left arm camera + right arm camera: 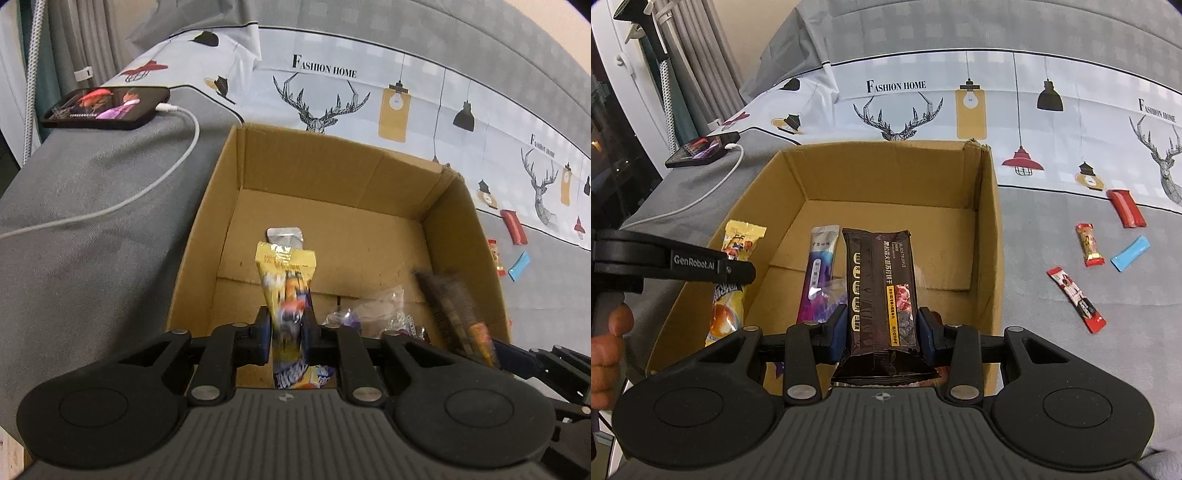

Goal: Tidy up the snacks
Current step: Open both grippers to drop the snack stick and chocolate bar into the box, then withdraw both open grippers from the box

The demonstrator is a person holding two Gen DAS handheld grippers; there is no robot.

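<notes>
An open cardboard box stands on a grey bed. My left gripper hangs over its near left part. A yellow snack packet stands upright between the left gripper's fingers, blurred, and the pads do not seem to press on it. My right gripper is shut on a dark brown cracker packet, held above the box's near right side. A purple and silver stick packet and a clear bag lie on the box floor.
A phone on a white charging cable lies left of the box. Right of the box, loose snacks lie on the bed: a red packet, a red-gold candy, a blue stick, a red-black stick. A person's hand grips the left handle.
</notes>
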